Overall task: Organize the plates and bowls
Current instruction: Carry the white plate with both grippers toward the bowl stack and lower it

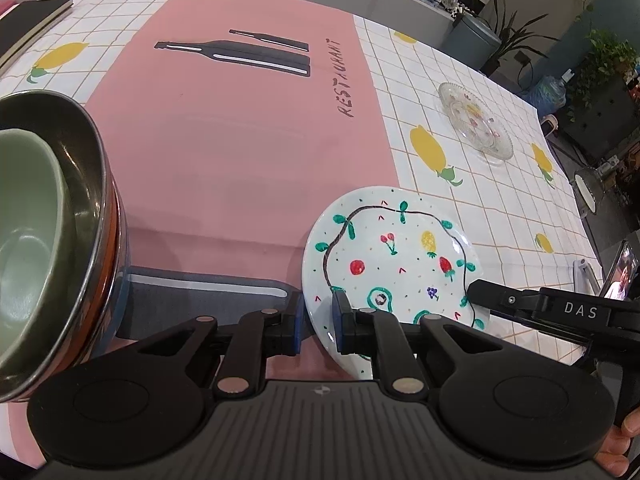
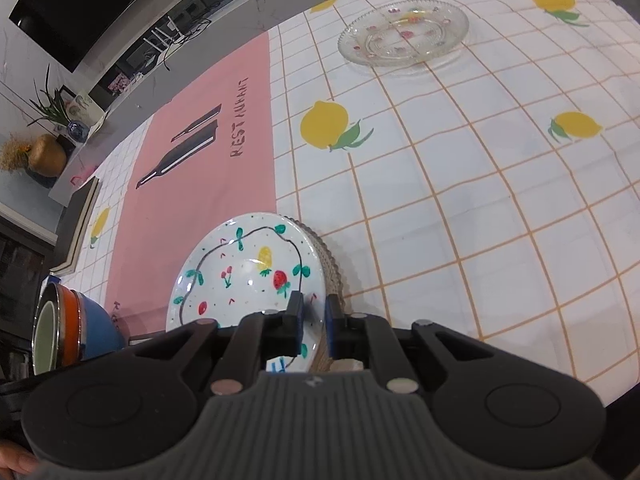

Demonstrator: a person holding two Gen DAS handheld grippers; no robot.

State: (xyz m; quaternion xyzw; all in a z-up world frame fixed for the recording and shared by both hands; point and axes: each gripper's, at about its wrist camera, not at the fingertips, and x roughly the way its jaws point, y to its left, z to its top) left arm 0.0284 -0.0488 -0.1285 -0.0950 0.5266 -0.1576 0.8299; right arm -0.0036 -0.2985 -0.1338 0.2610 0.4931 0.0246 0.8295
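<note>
A white plate painted with fruit [image 1: 394, 258] lies near me, tilted, resting on a ribbed glass dish [image 2: 326, 262]. My right gripper [image 2: 314, 320] is shut on the painted plate's [image 2: 248, 276] near rim; it also shows in the left wrist view [image 1: 478, 292]. My left gripper [image 1: 318, 320] stands narrowly open at the plate's left rim, one pad on each side of the edge, and I cannot tell if it grips. A stack of bowls [image 1: 52, 236], green inside steel, orange and blue, stands at the left. A clear glass plate [image 2: 404, 34] lies farther off.
The table carries a white grid cloth with lemons [image 2: 460, 168] and a pink mat with bottle prints [image 1: 240, 128]. A dark book [image 1: 30, 16] lies at the far left corner. A phone on a stand [image 1: 620, 276] is beyond the table's right edge.
</note>
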